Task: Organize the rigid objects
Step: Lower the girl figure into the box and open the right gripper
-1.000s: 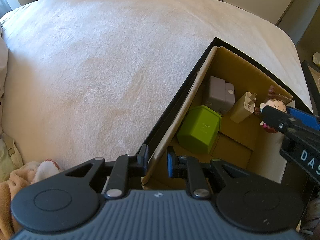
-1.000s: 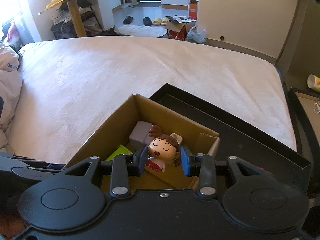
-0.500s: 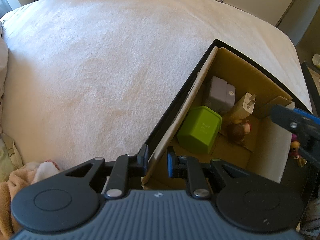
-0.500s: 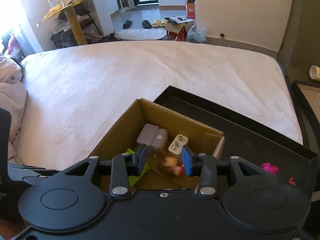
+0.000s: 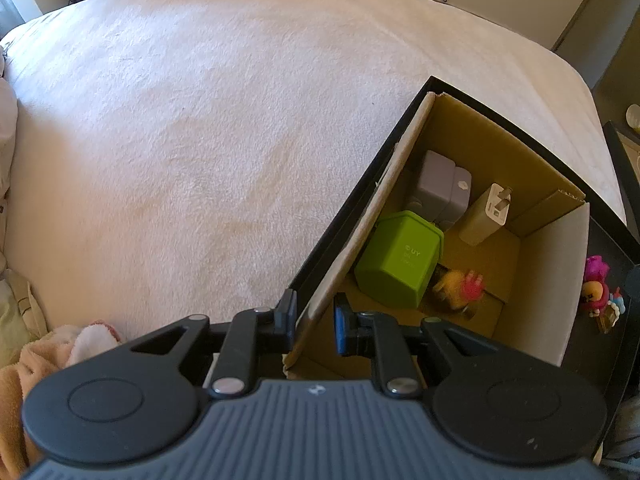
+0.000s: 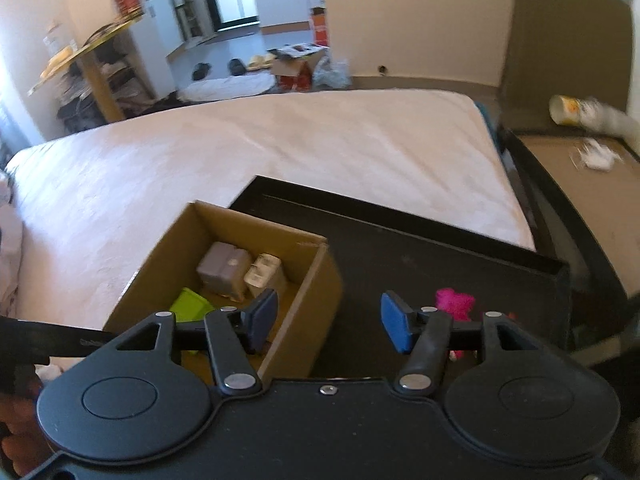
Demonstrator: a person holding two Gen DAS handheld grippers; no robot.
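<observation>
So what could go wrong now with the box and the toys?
The left gripper pinches only the thin wall of the cardboard box; a tug could bend it or tip the box, shifting the green container and the doll inside. The right gripper hangs open near the box corner and might bump it when reaching for the pink toy on the black tray.

- L gripper (image 5: pixel 314 322): jaws nearly closed, clamped on near wall of cardboard box (image 5: pixel 556 268), one finger outside, one inside.
- R gripper (image 6: pixel 328 322): jaws wide apart, nothing held, above box's right wall, level.
</observation>
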